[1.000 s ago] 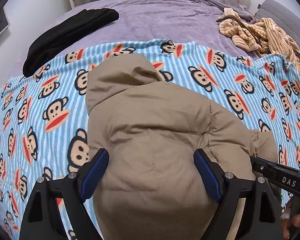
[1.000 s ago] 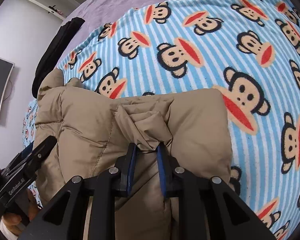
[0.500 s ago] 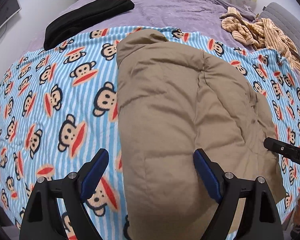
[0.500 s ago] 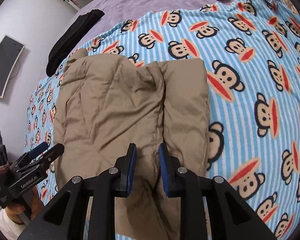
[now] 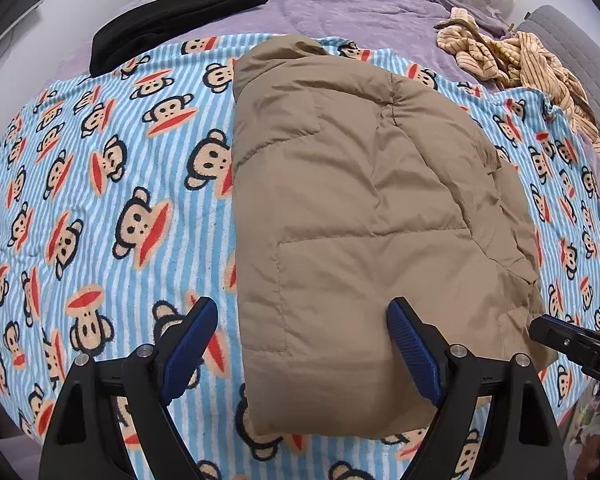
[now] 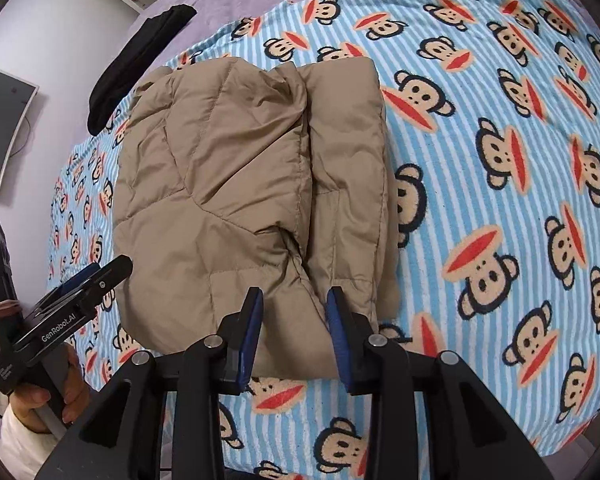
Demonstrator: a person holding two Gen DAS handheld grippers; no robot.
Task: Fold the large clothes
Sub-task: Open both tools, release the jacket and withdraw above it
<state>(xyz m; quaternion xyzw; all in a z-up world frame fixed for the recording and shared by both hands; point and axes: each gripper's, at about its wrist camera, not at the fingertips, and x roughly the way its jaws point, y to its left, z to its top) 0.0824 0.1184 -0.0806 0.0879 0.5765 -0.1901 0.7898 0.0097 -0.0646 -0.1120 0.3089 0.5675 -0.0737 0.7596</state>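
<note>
Striped tan garment (image 5: 532, 60) cropped at frame edge

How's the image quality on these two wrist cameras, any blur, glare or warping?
Left wrist view: sharp, evenly lit, no glare; fisheye bulges the monkey blanket and darkens the corners; the tan jacket casts only a soft shadow. Right wrist view: equally crisp, the same barrel warp bends the blanket stripes; the right tongs close to the lens stay in focus.

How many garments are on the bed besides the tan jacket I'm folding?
2 visible: a black garment at the far left edge on the purple cover, and a crumpled tan striped one at the far right. The tan jacket could hide others beneath it.
</note>
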